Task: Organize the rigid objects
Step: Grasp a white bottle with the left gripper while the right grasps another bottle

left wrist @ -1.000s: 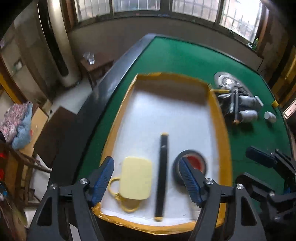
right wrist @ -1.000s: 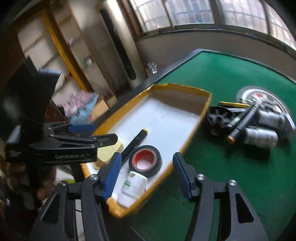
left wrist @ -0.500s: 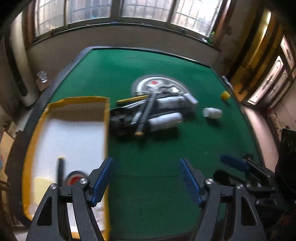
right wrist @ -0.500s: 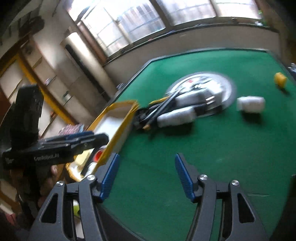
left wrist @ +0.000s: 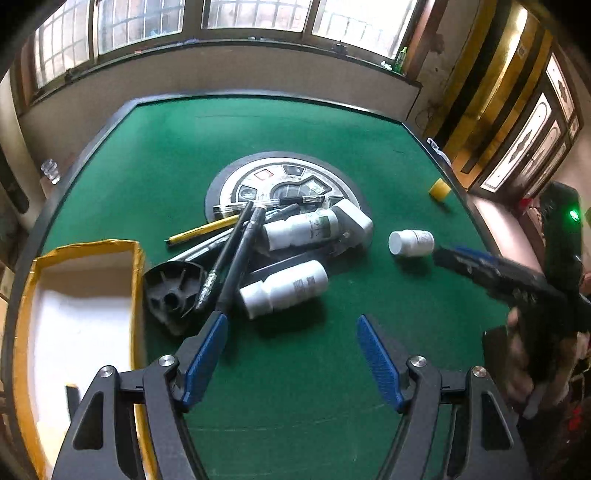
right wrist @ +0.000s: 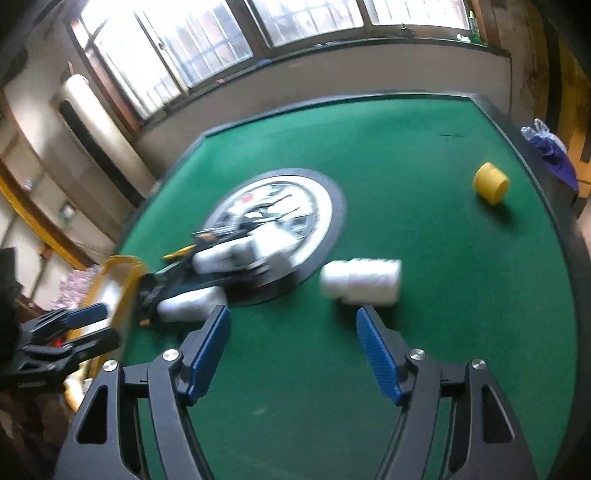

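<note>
Green felt table (left wrist: 303,369) with a dark raised rim, under a row of barred windows (left wrist: 255,14). Your left gripper (left wrist: 291,325) and right gripper (right wrist: 293,317) both stand spread, nothing between the jaws; the right's have just been widening. Bottles and pens (left wrist: 236,254) lie heaped on the round centre plate (left wrist: 258,173), beside the yellow-edged tray (left wrist: 136,266). One white bottle (right wrist: 360,282) lies apart; a yellow cap (right wrist: 490,182) lies near the far rim.

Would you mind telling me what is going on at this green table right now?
A person with two handheld grippers is sorting loose items into the yellow-rimmed tray. Both the left gripper and right gripper are open and empty; the right one's jaws have just been opening, facing a lone white bottle. A pile of pens and bottles awaits.
</note>
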### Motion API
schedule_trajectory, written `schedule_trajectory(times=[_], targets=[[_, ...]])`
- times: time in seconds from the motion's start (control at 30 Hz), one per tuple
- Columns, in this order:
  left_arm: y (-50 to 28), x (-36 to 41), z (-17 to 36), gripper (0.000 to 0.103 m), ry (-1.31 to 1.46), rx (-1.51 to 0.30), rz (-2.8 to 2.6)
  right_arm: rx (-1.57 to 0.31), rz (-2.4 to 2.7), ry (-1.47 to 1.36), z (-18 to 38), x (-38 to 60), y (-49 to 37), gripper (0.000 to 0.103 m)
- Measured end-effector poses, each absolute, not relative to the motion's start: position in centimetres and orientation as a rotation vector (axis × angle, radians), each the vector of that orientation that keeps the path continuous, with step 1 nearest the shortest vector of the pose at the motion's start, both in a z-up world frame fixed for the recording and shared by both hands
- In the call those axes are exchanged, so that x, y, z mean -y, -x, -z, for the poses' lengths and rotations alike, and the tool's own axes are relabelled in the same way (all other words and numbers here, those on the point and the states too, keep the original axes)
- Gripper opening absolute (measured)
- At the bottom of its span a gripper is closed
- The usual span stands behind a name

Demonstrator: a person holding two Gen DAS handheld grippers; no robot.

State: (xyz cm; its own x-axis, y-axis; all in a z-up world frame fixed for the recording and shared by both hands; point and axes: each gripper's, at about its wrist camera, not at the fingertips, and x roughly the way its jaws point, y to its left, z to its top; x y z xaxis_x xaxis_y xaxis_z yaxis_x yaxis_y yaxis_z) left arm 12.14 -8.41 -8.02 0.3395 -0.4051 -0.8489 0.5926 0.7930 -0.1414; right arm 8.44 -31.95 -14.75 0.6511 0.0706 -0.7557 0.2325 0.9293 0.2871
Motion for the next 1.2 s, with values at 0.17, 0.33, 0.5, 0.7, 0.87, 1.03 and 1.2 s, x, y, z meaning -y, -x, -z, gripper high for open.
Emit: schedule_trajectory(times=[0.17, 0.33, 0.5, 0.7, 0.87, 1.03, 1.2], targets=[[-13.1, 9.1, 8.8, 0.076, -0.199, -1.065, 0.667, -0.929, 0.11, -0.348, 16.2, 35.1, -11.8, 0.07], [-13.6, 10.1, 9.3, 0.076, -0.224, -1.064, 0.671, -1.003, 0.097, -0.273, 18.5, 35.5, -14.3, 0.07], [-14.1, 12.3, 9.4, 0.076, -0.3, -1.044, 0.706, -1.059, 0.054, -0.201, 19.4, 33.8, -13.8, 0.069], [-14.9, 15.8, 11.5, 0.076, -0.456, -1.048, 0.754, -1.067, 0.072, -0.158, 19.5, 32.6, -14.2, 0.068], [-14.6, 16.7, 13.2, 0.063, -0.56, -1.059, 0.755, -1.075, 0.075, -0.177, 20.0, 32.2, -14.5, 0.05], [-13.4, 15.8, 14.1, 0.06, -0.59, -1.078, 0.765, -1.104, 0.073, -0.176, 20.0, 30.6, -12.9, 0.05], [-12.2, 15.2, 15.2, 0.06, -0.629, -1.108, 0.739, -1.108, 0.071, -0.225, 20.3, 28.6, -10.7, 0.05]])
